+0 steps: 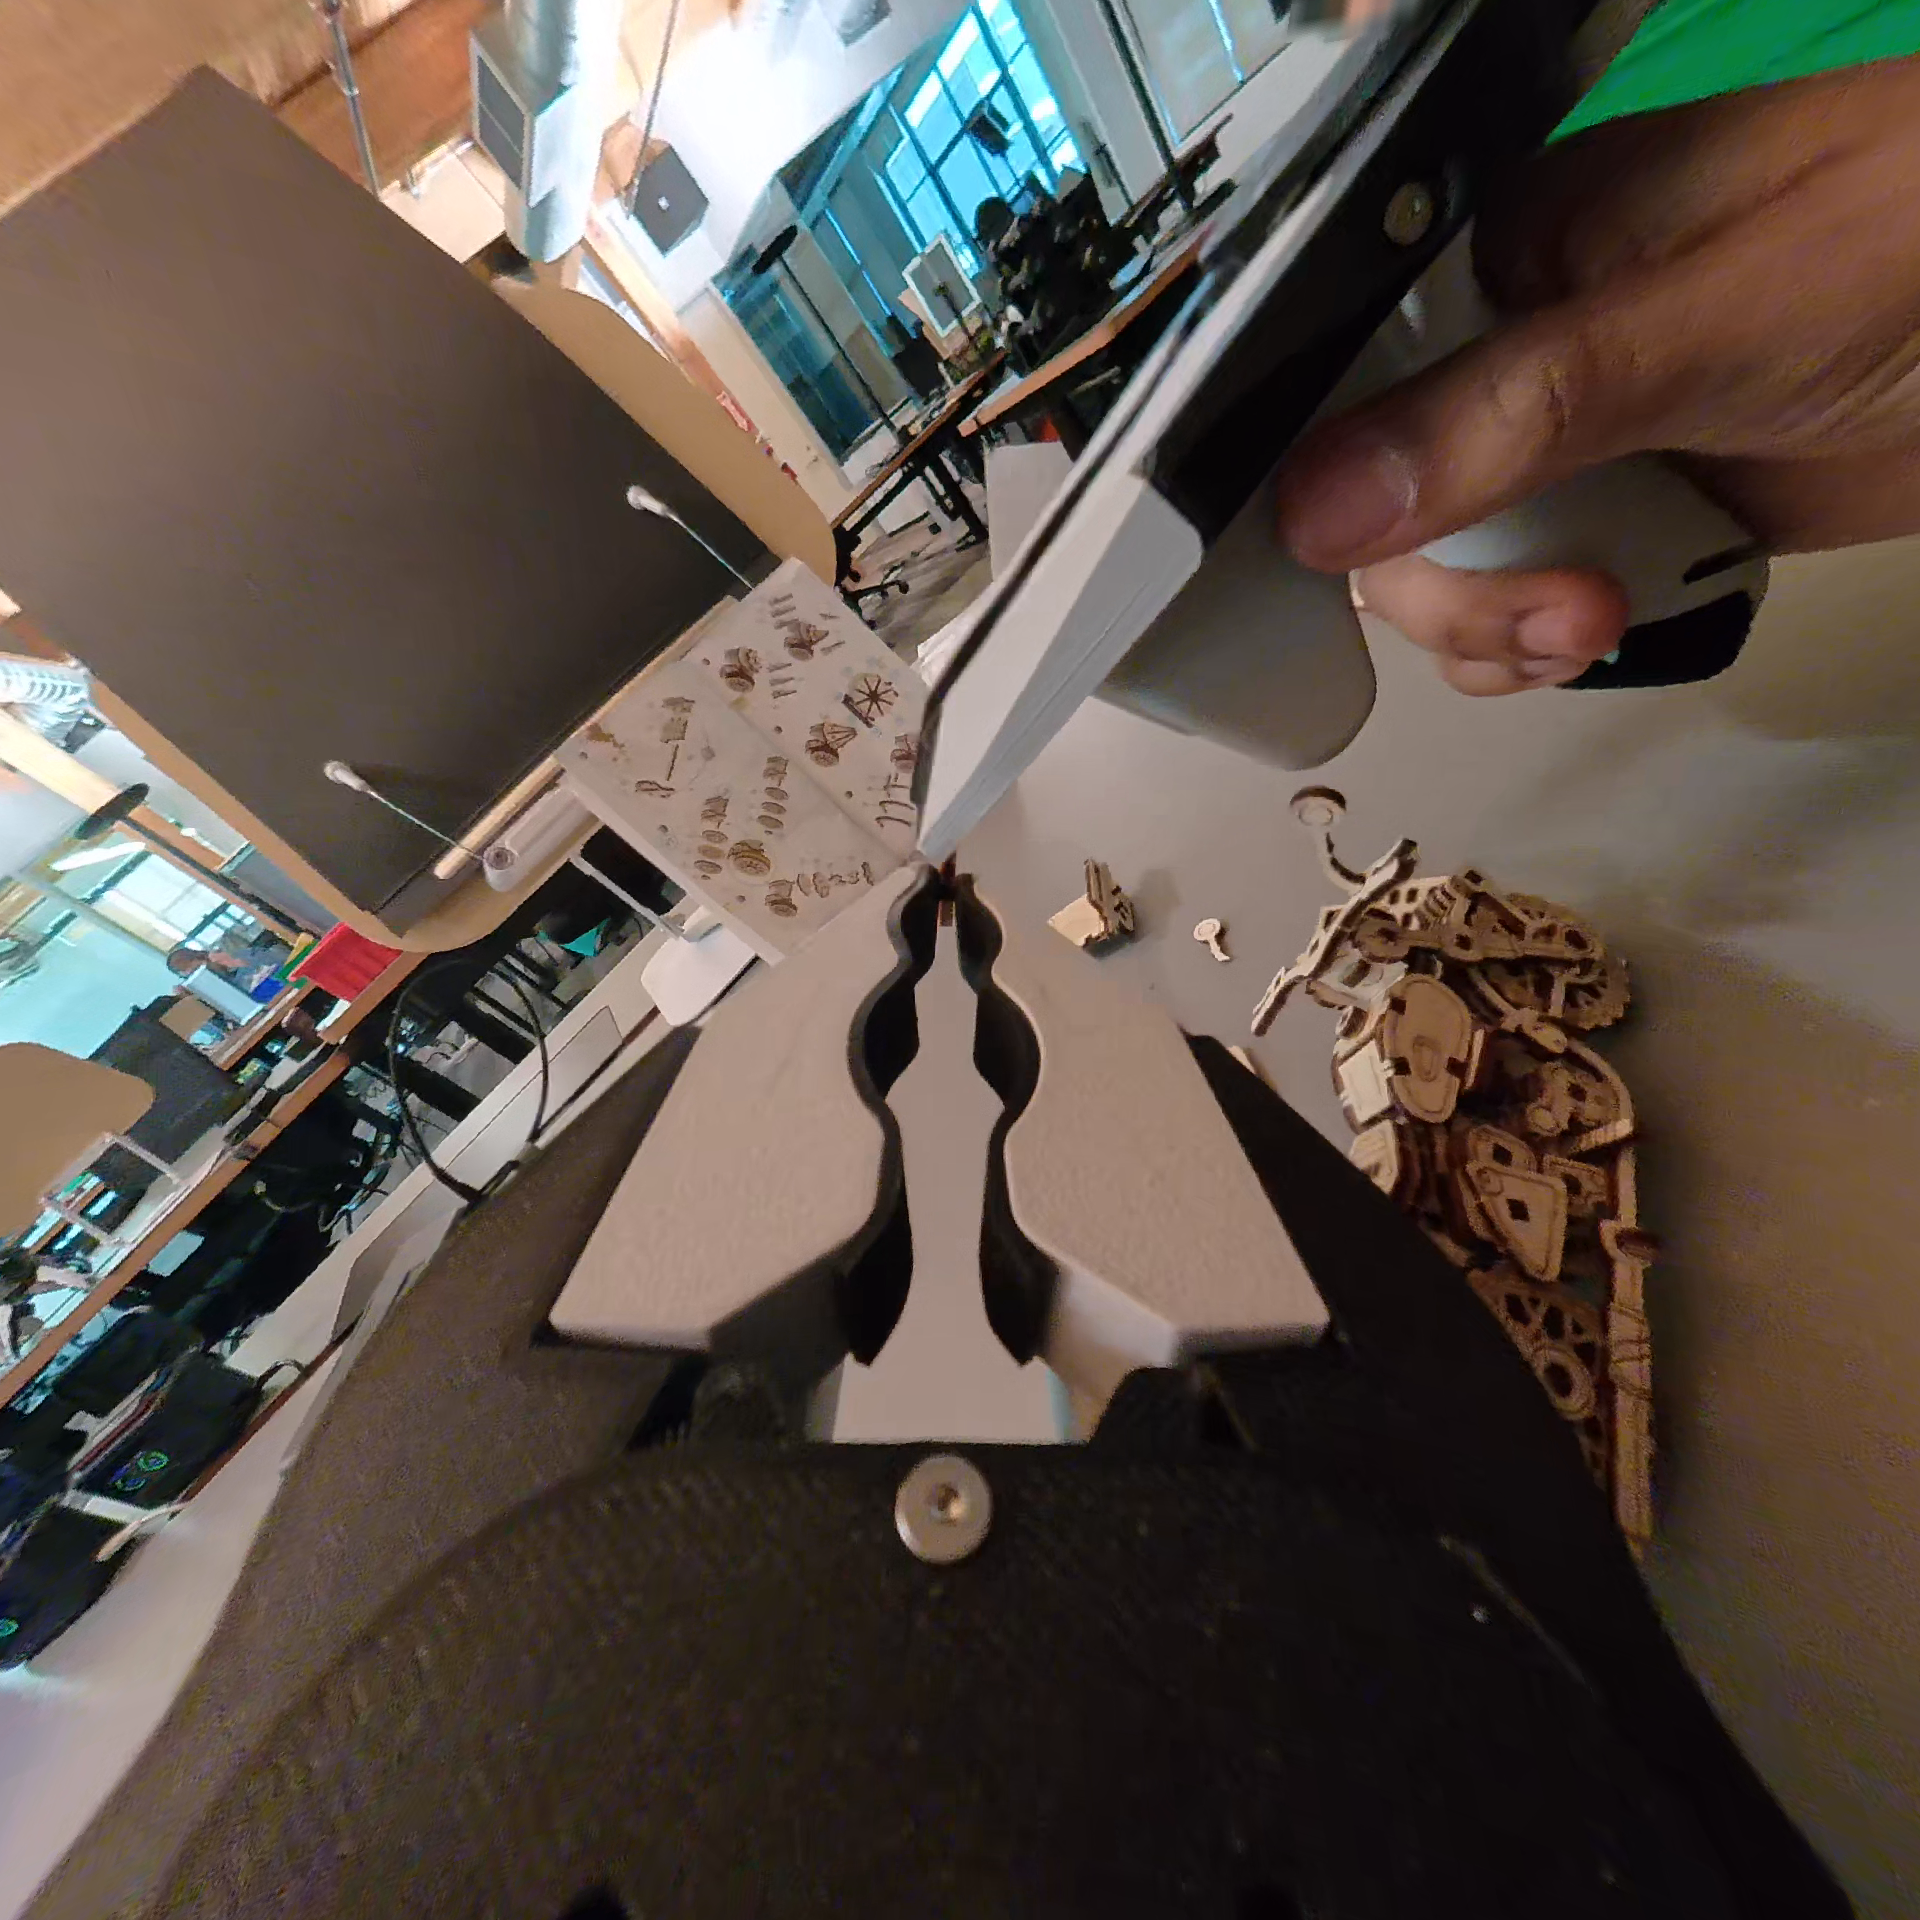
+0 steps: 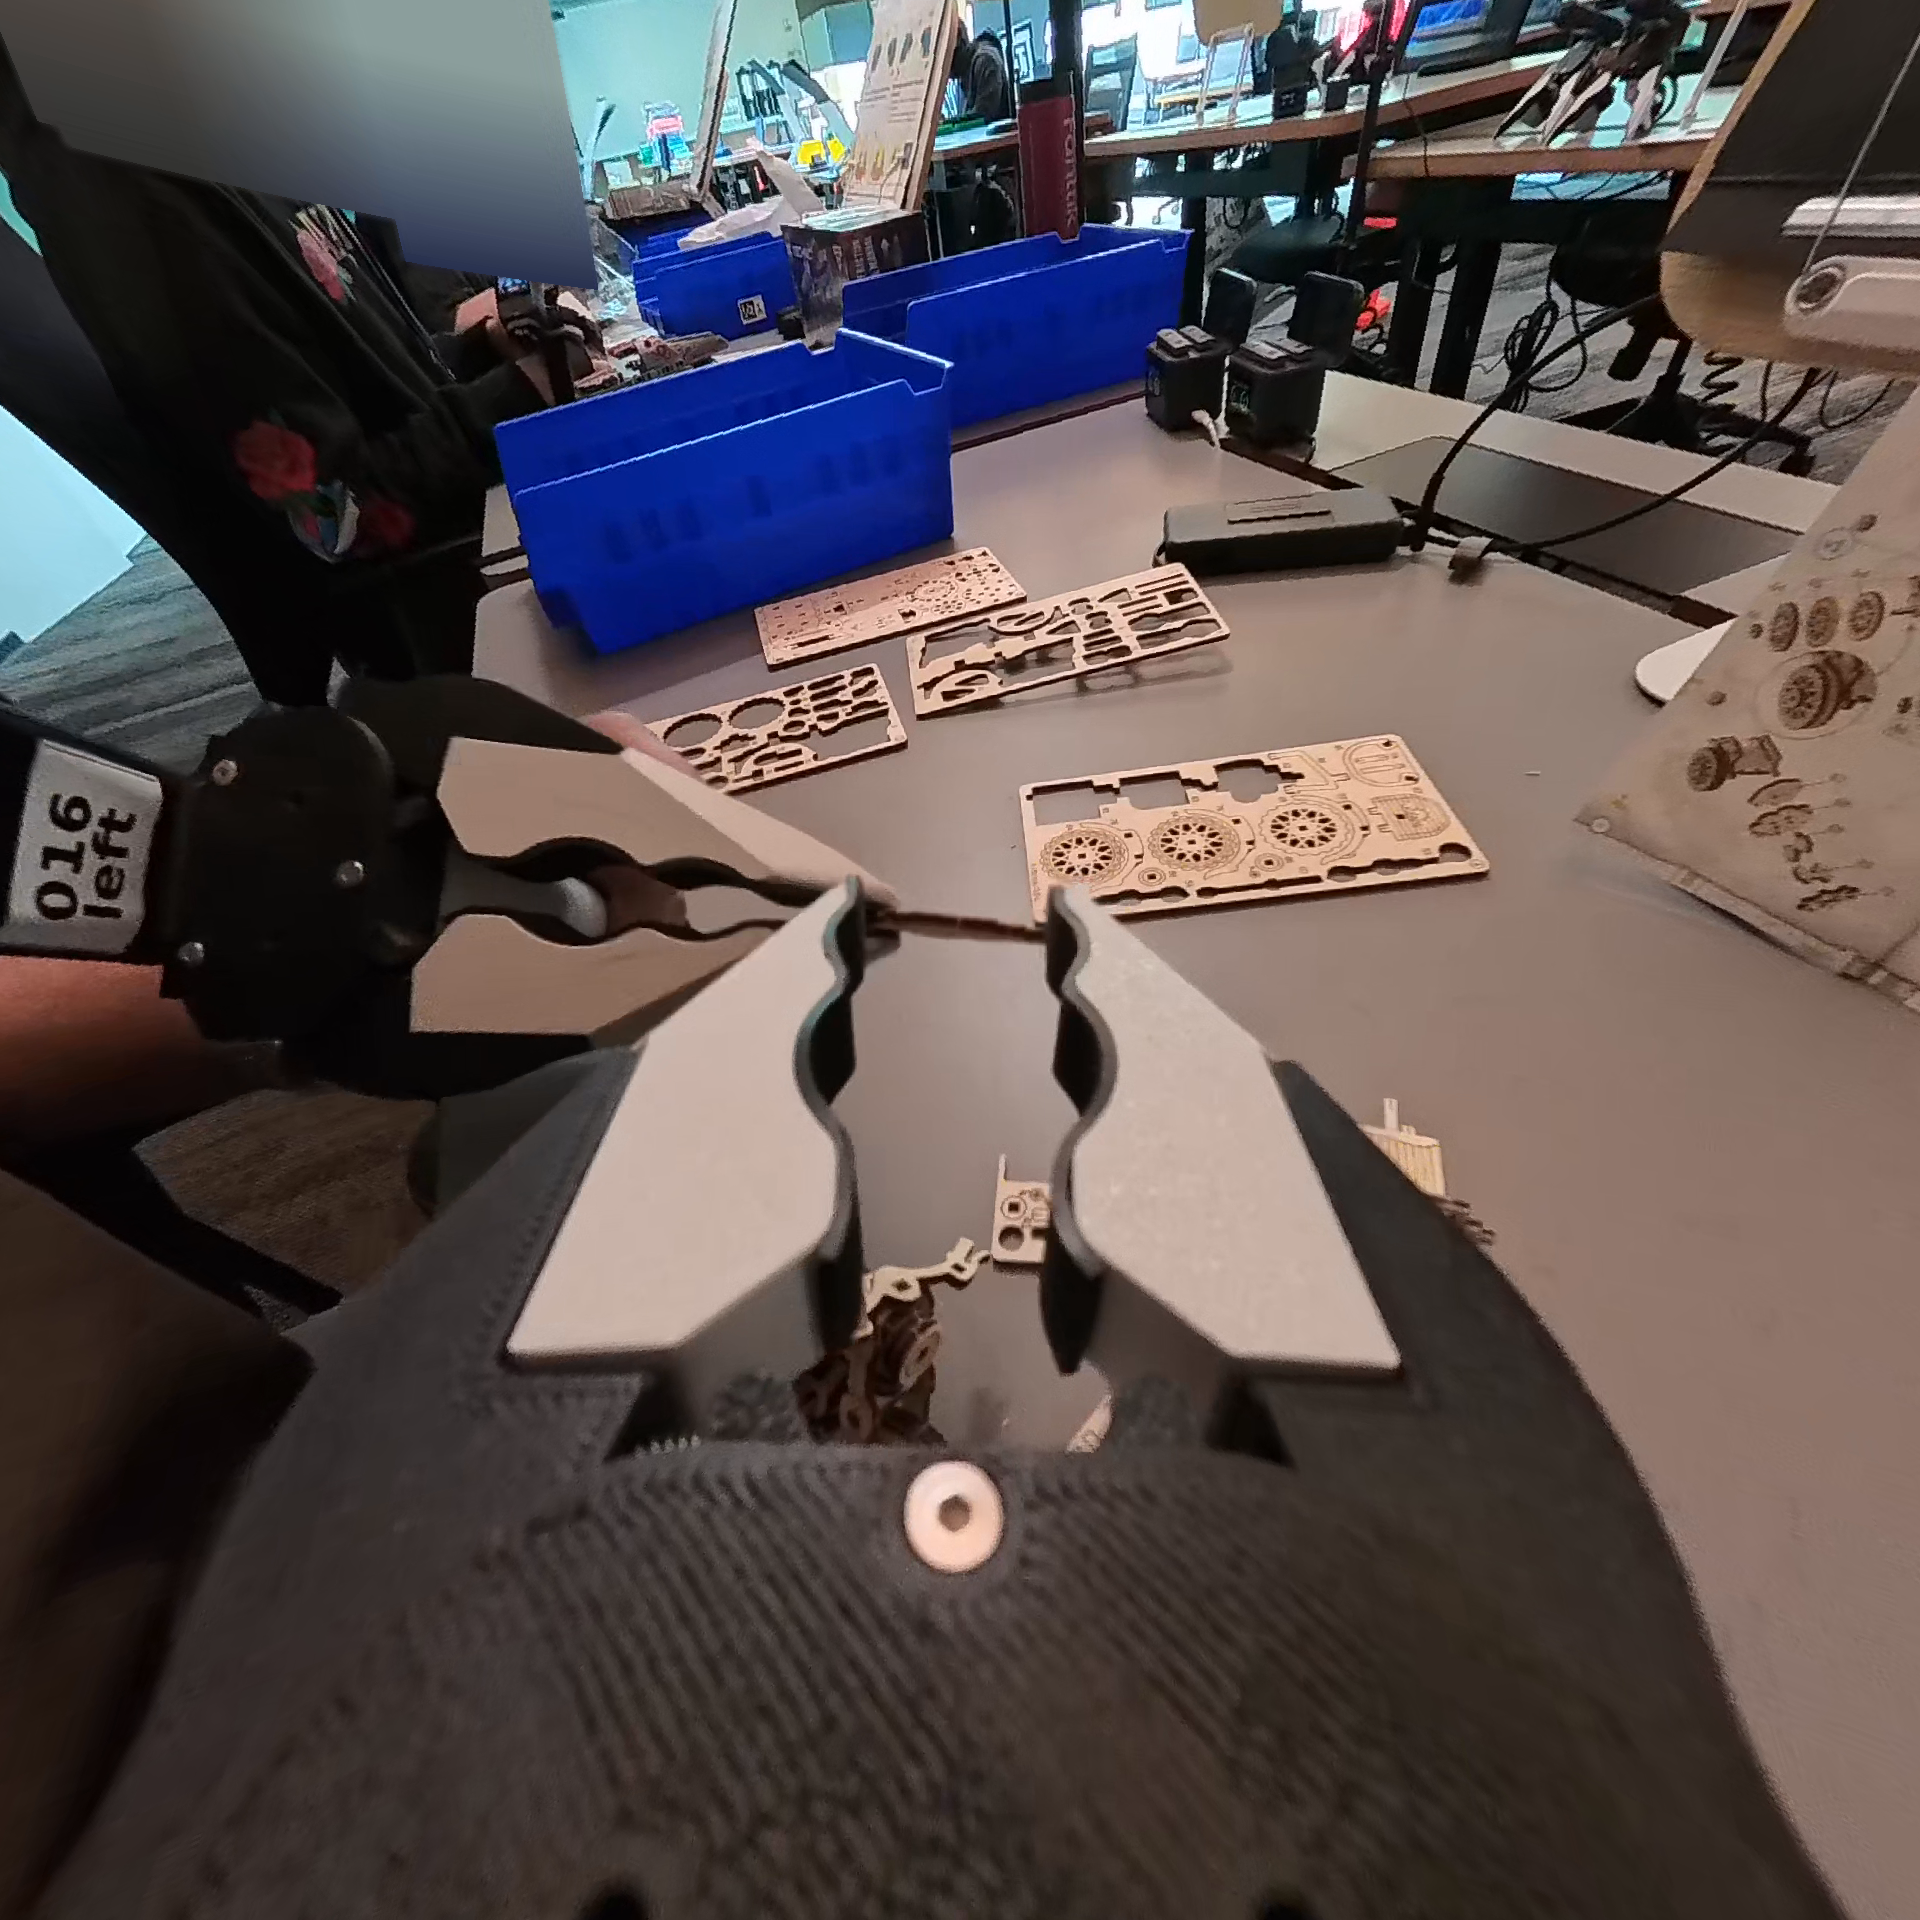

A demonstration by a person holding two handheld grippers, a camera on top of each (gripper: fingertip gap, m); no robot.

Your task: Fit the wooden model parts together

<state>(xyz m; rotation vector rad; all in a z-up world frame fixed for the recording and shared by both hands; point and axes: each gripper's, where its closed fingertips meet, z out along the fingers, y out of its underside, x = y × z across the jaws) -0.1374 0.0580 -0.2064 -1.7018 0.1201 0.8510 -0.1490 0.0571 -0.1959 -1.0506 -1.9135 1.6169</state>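
Here, a thin wooden stick (image 2: 961, 925) between both grippers' tips, above the table (image 2: 1455, 1039).

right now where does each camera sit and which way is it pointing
Left wrist view: rides on the left tool, rolled sideways, looking along the fingers across the grey table to the instruction sheet and the wooden model; a hand shows on the right tool.
Right wrist view: rides on the right tool, looking across the table at the wooden part sheets and blue bins; the left tool enters from the left.
Shared: the thin wooden stick where both tools meet, the instruction sheet, the table.
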